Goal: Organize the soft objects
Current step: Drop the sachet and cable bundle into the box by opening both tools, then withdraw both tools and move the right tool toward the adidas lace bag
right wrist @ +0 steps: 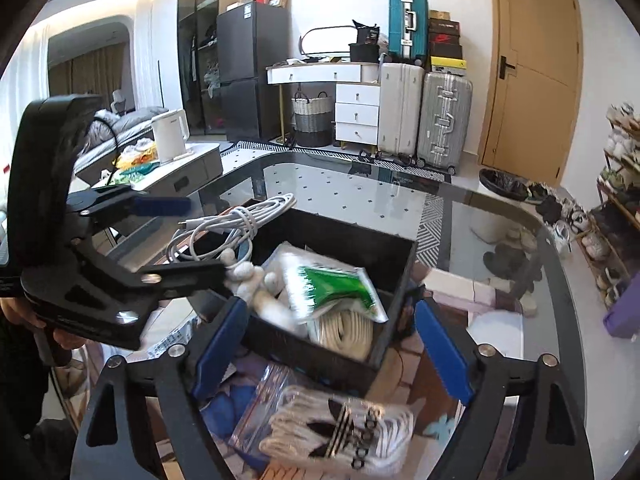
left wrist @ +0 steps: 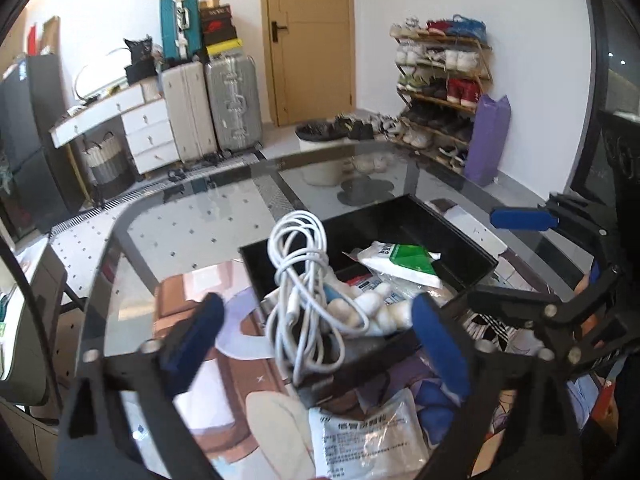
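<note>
Glass desk [left wrist: 120, 248] carries a black bin [left wrist: 460, 240]; both tongs, left [left wrist: 316, 328] and right [right wrist: 332, 344], gape wide and empty; a white cable bundle [left wrist: 304, 280] stands upright between the left pair's pads.

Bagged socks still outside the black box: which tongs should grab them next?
Right, probably. The bagged socks lie on the table directly below the open right tongs, in front of the black box. The left tongs are over the white cable.

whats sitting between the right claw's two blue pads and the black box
In the right wrist view, a clear zip bag of white socks lies on the table just below the open right claw, in front of the black box; the pads touch nothing.
</note>
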A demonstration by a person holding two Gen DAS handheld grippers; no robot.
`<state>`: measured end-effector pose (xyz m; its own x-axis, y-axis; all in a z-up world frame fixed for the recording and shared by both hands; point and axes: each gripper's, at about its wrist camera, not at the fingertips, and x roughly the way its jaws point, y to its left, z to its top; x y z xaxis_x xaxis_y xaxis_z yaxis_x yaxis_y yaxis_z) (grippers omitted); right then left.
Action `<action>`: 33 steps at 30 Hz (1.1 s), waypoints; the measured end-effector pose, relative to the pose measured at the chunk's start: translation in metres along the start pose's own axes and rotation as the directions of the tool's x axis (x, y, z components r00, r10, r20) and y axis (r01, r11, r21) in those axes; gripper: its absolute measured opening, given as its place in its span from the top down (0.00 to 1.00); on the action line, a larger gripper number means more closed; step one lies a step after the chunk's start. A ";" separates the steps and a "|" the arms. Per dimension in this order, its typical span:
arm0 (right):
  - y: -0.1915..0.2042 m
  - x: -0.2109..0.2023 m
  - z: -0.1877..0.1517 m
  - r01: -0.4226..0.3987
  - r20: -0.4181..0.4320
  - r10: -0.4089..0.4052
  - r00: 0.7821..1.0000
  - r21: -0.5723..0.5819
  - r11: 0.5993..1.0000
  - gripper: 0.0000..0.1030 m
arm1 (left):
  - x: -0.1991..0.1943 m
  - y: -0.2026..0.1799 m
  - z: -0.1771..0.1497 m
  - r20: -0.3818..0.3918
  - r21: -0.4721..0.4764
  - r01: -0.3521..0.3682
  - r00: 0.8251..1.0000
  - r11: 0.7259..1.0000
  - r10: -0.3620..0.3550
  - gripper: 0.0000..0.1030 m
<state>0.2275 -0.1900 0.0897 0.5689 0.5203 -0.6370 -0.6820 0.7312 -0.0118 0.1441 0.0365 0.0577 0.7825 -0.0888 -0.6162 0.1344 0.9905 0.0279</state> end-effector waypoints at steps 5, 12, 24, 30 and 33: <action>-0.005 -0.013 -0.016 -0.034 -0.010 0.034 0.999 0.043 0.998 0.00 | -0.020 0.008 -0.013 0.010 -0.043 -0.006 1.000 0.999 0.006 0.00; 0.007 -0.021 -0.035 -0.028 -0.029 0.029 0.999 0.041 0.999 0.00 | -0.036 0.012 -0.038 0.007 -0.085 -0.020 1.000 0.996 0.020 0.00; 0.010 -0.017 -0.048 -0.030 -0.090 0.034 0.995 0.042 0.999 0.00 | -0.033 0.001 -0.063 -0.028 -0.099 -0.068 0.997 0.993 0.065 0.00; 0.010 -0.001 -0.054 -0.008 -0.164 0.016 0.986 0.049 0.999 0.00 | -0.027 -0.004 -0.069 -0.051 -0.081 -0.063 0.997 0.995 0.059 0.00; 0.008 0.006 -0.058 0.000 -0.193 0.010 0.981 0.055 0.998 0.00 | -0.023 -0.006 -0.072 -0.062 -0.079 -0.059 0.997 0.995 0.054 0.00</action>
<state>0.1984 -0.2068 0.0414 0.4622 0.4328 -0.7740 -0.6556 0.7545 0.0304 0.0816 0.0402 0.0152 0.7494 -0.0280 -0.6615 0.0395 0.9992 0.0024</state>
